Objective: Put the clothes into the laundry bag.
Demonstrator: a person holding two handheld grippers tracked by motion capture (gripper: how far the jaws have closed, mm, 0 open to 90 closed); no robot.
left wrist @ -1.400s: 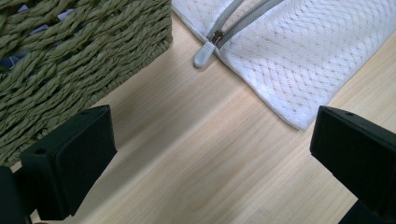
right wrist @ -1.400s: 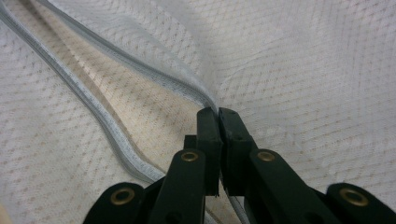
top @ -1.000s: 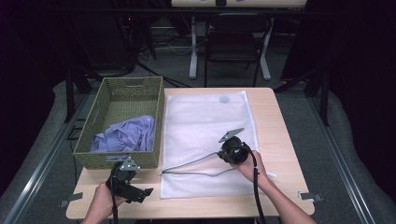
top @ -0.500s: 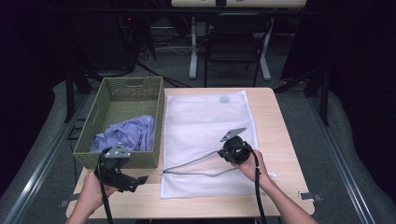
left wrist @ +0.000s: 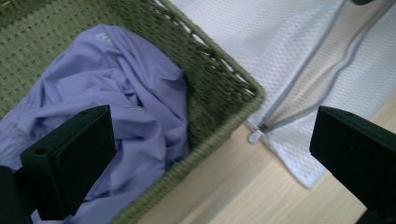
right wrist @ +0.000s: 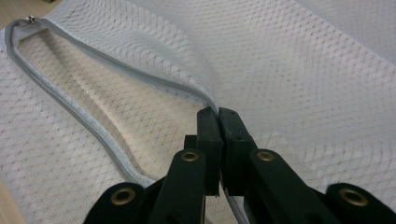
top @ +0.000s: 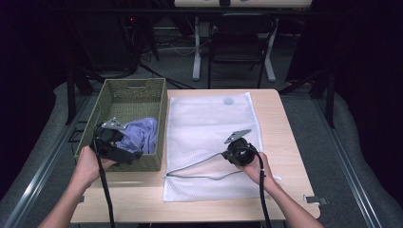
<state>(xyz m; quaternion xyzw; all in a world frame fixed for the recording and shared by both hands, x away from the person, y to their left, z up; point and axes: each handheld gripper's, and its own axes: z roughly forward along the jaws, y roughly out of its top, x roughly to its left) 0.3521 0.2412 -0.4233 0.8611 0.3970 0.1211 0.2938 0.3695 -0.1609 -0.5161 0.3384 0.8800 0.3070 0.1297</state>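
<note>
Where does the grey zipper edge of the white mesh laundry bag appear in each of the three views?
High view: the grey zipper edge runs across the bag's lower left part, left of the right gripper.
Left gripper view: upper right, two grey lines meeting beyond the green woven basket's corner.
Right gripper view: a grey loop from upper left down to the shut gripper.
Shared landmark: the zipper's closed end.

Dark room, grey floor (top: 342, 142), black chair (top: 236, 47) behind wooden table (top: 280, 123).

Bright, evenly lit tabletop; dark surroundings
</note>
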